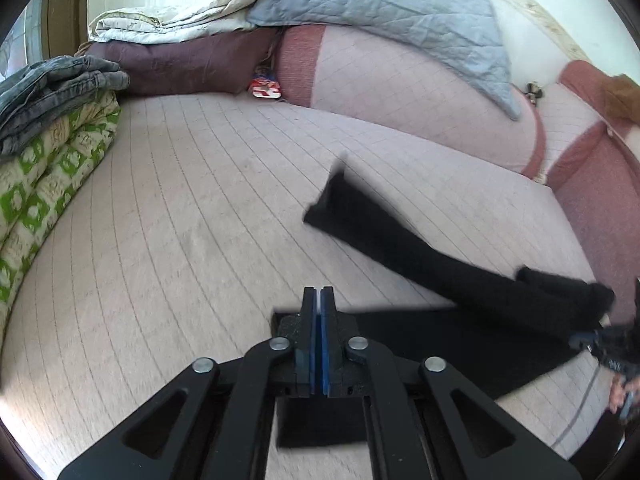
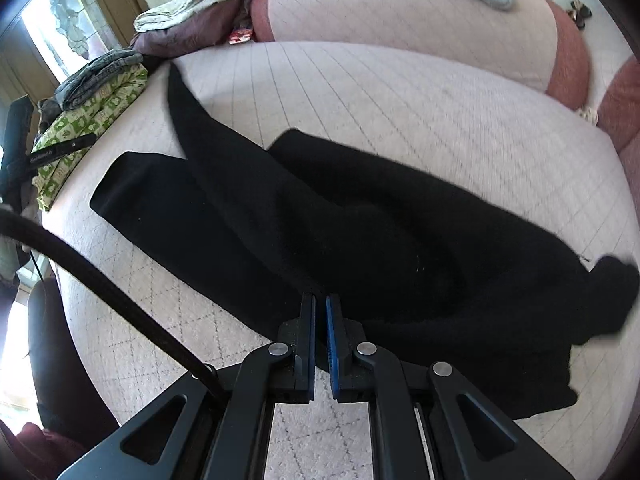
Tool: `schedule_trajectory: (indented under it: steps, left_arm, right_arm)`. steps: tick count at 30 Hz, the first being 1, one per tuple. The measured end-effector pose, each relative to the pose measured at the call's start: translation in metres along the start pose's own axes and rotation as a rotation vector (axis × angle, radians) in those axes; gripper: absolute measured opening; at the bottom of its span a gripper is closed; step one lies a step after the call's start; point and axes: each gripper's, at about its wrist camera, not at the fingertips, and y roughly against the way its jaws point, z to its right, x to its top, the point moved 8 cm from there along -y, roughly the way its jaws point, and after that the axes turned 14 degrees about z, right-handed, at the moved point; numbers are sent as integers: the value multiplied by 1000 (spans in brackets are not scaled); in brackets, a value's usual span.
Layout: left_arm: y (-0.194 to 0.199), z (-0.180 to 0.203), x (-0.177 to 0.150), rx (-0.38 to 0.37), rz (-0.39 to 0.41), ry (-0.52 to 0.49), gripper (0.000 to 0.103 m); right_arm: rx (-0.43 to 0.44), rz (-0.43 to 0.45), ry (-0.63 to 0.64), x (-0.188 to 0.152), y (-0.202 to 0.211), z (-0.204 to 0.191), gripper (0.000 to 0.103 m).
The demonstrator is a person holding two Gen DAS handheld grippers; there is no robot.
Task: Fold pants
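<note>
Black pants lie spread on a pale quilted bed; one leg runs toward the far left and the waist end bunches at the right. In the left wrist view the pants stretch from under my left gripper to the right. The left gripper's blue pads are pressed together over a leg's edge; whether cloth is pinched is hidden. My right gripper sits at the near edge of the pants with a narrow gap between its pads. The right gripper also shows in the left wrist view, at the pants' far end.
A green-patterned folded quilt with grey jeans on top lies at the bed's left. Pink bolsters, a blue blanket and a purple cushion line the back. A black cable crosses the right view.
</note>
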Motion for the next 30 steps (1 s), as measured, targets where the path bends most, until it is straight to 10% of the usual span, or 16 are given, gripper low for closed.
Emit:
schedule_trajectory:
  steps: [3,9,15,18,30]
  left_arm:
    - [-25,-5,17,10,-1,39,54]
    - [-67,-23,17,41,-59,196,58]
    - [-110,-12,-13,131,-183,52,59]
    - [-112,5,-11,83,-187,33,6]
    - [-14,2,1,-9,-130,140,5]
  right_arm:
    - [-10,-9,-5,-2,-6,2,5]
    - [15,-23,-46,-9,-18,9,6]
    - [53,-5,-83,-9,-18,14,6]
    - [62,2,-110,-9,-17,18,6]
    - [45,45,-115,-7,8,11,6]
